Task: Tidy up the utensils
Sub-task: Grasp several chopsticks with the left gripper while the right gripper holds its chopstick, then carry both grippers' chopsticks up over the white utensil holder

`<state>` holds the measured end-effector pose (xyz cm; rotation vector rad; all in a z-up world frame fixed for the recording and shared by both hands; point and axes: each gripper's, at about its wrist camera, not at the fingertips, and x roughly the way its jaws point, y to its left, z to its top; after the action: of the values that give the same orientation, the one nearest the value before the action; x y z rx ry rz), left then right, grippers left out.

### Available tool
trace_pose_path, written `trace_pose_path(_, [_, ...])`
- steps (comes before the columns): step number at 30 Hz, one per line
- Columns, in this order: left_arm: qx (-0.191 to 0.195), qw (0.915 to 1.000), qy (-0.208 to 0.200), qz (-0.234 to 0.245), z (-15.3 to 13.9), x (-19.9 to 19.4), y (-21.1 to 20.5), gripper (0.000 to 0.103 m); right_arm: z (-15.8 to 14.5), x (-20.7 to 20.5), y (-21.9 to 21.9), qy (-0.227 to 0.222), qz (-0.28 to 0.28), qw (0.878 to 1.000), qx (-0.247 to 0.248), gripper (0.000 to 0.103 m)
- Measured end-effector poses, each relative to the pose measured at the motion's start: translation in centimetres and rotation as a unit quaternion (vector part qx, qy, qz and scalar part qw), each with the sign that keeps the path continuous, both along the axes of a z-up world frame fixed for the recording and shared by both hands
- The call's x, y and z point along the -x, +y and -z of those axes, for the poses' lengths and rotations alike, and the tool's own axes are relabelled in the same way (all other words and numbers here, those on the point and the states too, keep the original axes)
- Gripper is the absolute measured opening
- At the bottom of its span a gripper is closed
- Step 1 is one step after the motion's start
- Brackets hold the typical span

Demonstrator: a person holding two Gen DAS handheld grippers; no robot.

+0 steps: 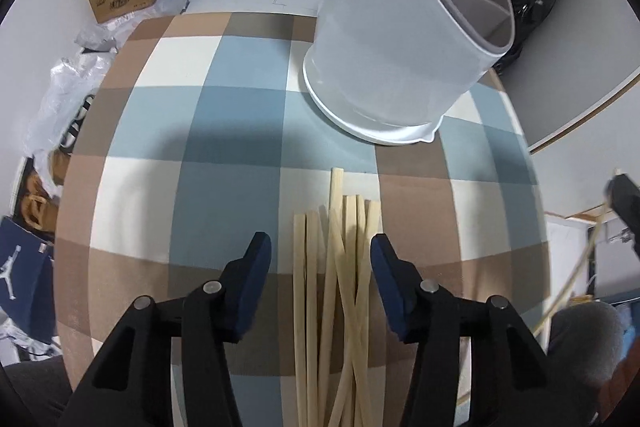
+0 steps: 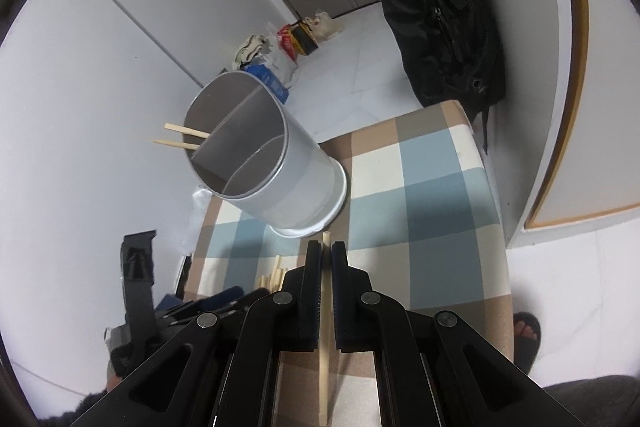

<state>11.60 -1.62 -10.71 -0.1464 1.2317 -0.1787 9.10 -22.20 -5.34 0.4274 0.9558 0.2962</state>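
Checked tablecloth [image 1: 240,115] with a white divided utensil holder [image 1: 400,39] standing near its far edge. A loose bundle of wooden chopsticks [image 1: 340,267] lies on the cloth just in front of the holder. The left gripper [image 1: 320,251] hangs over the bundle, jaws apart on either side of it, pads clear of the sticks. The right gripper [image 2: 326,259] is clamped on a single chopstick [image 2: 325,347], lifted above the cloth. Two chopsticks [image 2: 184,137] already protrude from one compartment of the holder.
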Motion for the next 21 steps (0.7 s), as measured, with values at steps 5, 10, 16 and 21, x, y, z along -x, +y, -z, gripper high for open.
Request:
trace_pose_path(5, [-0.012, 0.9998, 0.016, 0.003, 0.5, -0.4, -0.6, 0.013, -0.2, 0.2, -0.4, -0.005, -0.002, 1.0, -0.008, 0.004])
trace_pose_path(10, [-0.006, 0.9999, 0.012, -0.005, 0.2, -0.5, -0.6, 0.002, 0.0, 0.4, -1.3, -0.005, 0.002, 1.0, -0.014, 0.004])
trace_pose_path(16, [0.011, 0.9999, -0.009, -0.005, -1.2, -0.6, -0.7, 0.001, -0.2, 0.7, -1.9, -0.007, 0.007, 1.0, -0.018, 0.004])
trace_pose_path(21, [0.025, 0.9986, -0.047, -0.001, -3.9, 0.1, -0.9, 0.001, -1.1, 1.1, -1.7, -0.021, 0.005, 1.0, -0.017, 0.004])
